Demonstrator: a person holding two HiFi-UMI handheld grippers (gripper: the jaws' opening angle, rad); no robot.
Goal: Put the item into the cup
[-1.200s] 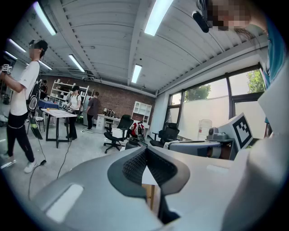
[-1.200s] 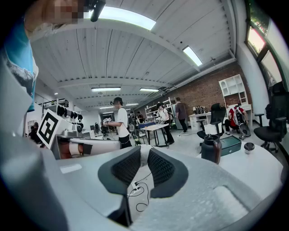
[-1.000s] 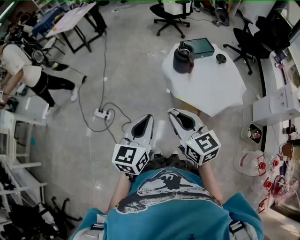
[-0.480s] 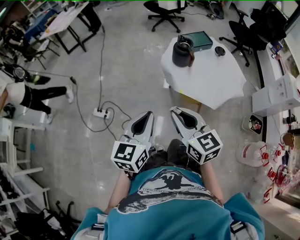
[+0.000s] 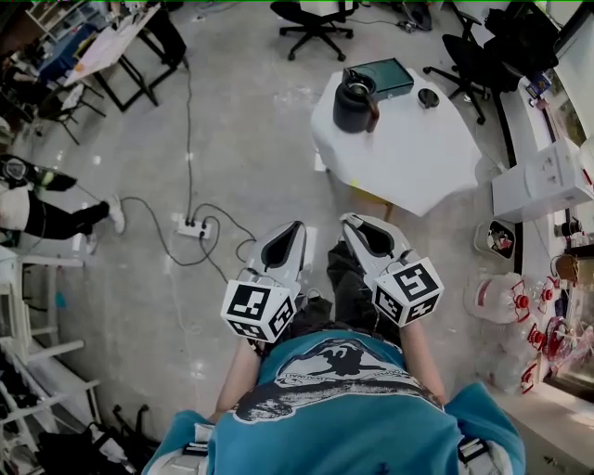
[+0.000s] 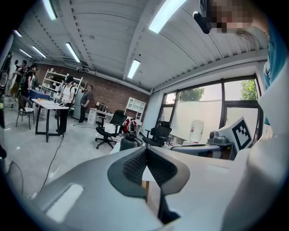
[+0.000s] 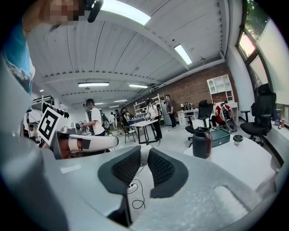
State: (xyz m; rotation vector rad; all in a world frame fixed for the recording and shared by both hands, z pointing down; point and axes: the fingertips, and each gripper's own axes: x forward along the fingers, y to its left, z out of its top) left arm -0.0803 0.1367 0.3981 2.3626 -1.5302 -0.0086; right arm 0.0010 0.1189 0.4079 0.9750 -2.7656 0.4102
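Note:
A black cup (image 5: 354, 102) with a handle stands at the far left corner of a white table (image 5: 408, 158). Behind it lies a teal box (image 5: 382, 76), and to its right a small dark round item (image 5: 428, 96). Both grippers are held close to my body over the floor, well short of the table. My left gripper (image 5: 290, 234) and right gripper (image 5: 355, 225) point forward. The left gripper view shows the left gripper (image 6: 145, 149) with its pads together, the cup (image 6: 128, 142) far ahead. In the right gripper view the right gripper (image 7: 143, 151) holds nothing, and the cup (image 7: 202, 142) stands ahead to the right.
A power strip (image 5: 195, 225) with cables lies on the floor to the left. Office chairs (image 5: 311, 14) stand beyond the table. A white cabinet (image 5: 543, 181) and water bottles (image 5: 501, 299) line the right side. A person's legs (image 5: 37, 215) show at the far left.
The table has shifted slightly left and nearer in the head view. The person at the left has moved further off. Both grippers keep the same pose.

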